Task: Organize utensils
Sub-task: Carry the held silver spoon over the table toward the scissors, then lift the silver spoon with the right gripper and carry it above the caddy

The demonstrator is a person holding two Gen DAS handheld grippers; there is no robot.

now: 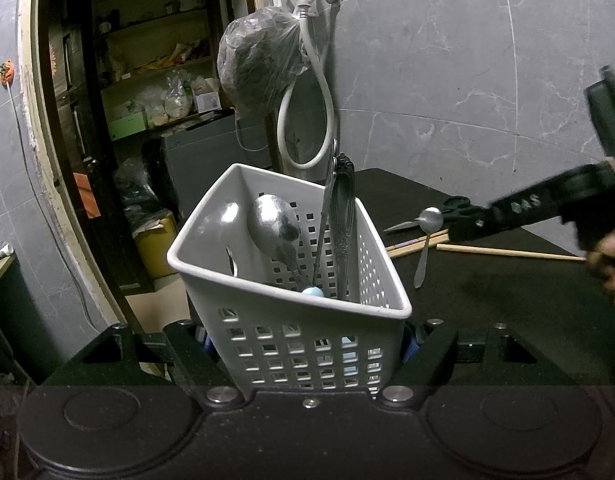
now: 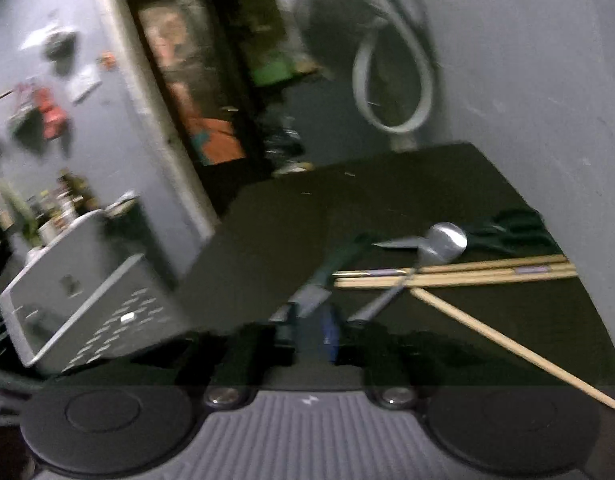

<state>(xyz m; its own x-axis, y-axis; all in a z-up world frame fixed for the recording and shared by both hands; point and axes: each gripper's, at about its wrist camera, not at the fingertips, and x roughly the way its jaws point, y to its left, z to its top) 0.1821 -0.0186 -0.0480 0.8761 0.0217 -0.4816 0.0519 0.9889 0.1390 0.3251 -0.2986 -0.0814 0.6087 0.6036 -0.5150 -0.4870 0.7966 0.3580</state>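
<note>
My left gripper is shut on a white perforated basket, with a finger pressed against each side. A large spoon and some dark patterned handles stand inside it. On the black table lie a spoon, black scissors and wooden chopsticks. My right gripper reaches in from the right, its tips beside that spoon. The right wrist view is blurred. There my right gripper stands open and a green-handled utensil lies between its jaws. Ahead are the spoon and chopsticks, with the basket at left.
A tap with a looped white hose and a hanging plastic bag are on the grey wall behind the table. A doorway with cluttered shelves opens at the left. A person's hand holds the right gripper.
</note>
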